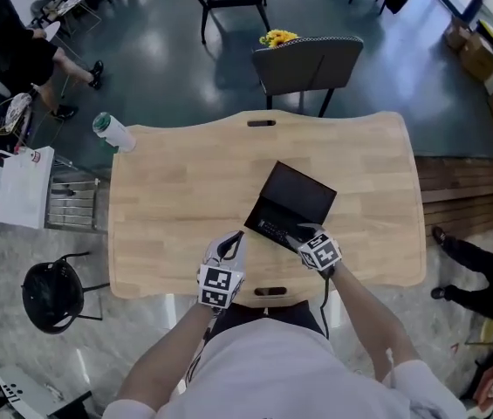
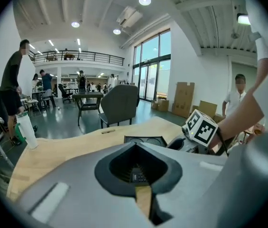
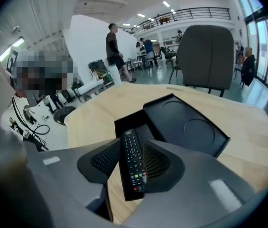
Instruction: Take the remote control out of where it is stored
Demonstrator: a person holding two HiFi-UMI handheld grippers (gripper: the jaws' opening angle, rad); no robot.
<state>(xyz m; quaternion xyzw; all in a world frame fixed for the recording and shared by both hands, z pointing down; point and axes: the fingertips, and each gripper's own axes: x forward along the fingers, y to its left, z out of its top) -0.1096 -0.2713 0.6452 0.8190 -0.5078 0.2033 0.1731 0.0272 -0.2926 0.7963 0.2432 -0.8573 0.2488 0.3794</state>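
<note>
The slim black remote control (image 3: 134, 163) lies lengthwise in the shallow base of an open black storage box (image 3: 186, 122), whose lid is folded back flat on the pale wooden tabletop (image 1: 167, 199). The remote's near end appears to reach past the box's front edge. The right hand-held gripper (image 3: 129, 146) is released: its jaws stand apart on either side of the remote, and a sliver of space shows on at least the left side, so nothing is gripped yet. The left hand-held gripper (image 2: 134, 146) is clenched on nothing and hovers over the tabletop just beside the box. The step in hand looks like closing on the remote. To do it well, centre the jaws so both ribbed pads meet the long side edges squarely around the middle of the body, not the buttons. Squeeze gently, since the hard plastic casing could slip or pivot. Then lift straight up, clear of the box wall. The left gripper could press down on the box rim if the base starts to rise with it.
</note>
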